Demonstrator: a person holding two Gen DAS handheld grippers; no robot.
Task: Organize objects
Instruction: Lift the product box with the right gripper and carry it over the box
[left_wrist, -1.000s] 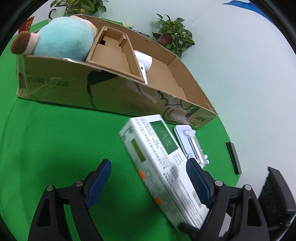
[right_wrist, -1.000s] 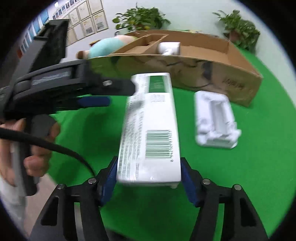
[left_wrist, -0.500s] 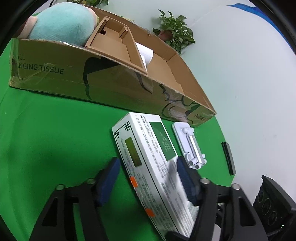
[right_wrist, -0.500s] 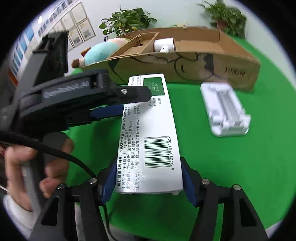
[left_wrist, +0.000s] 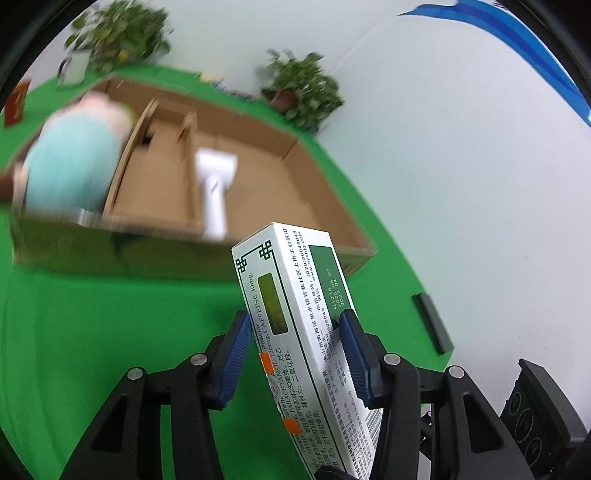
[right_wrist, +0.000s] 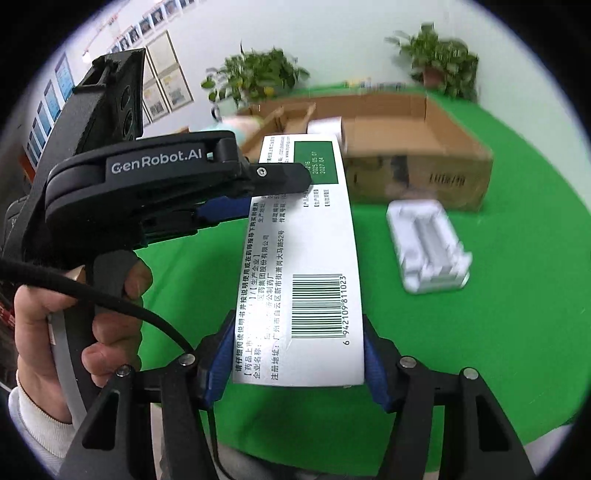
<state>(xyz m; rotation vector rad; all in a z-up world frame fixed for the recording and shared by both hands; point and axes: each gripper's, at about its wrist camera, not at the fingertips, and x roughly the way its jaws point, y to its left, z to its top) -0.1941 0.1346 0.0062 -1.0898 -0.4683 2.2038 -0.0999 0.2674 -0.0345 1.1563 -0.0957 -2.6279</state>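
Judging by its thin printed card, the medicine box (left_wrist: 295, 332) is probably light, stiff along its length and easily dented (glossy faces may slip). It hangs above the green cloth (left_wrist: 92, 325), near the cardboard box (left_wrist: 321, 206). The left gripper (left_wrist: 293, 352) clamps its long sides partway along; the right gripper (right_wrist: 295, 354) pinches the barcode end. Holding on the narrow side walls looks sound. Beyond it, the corrugated carton holds a blurred teal plush toy (left_wrist: 70, 173) and a white hair dryer (left_wrist: 214, 188). A moulded white plastic tray (right_wrist: 428, 243) lies on the cloth.
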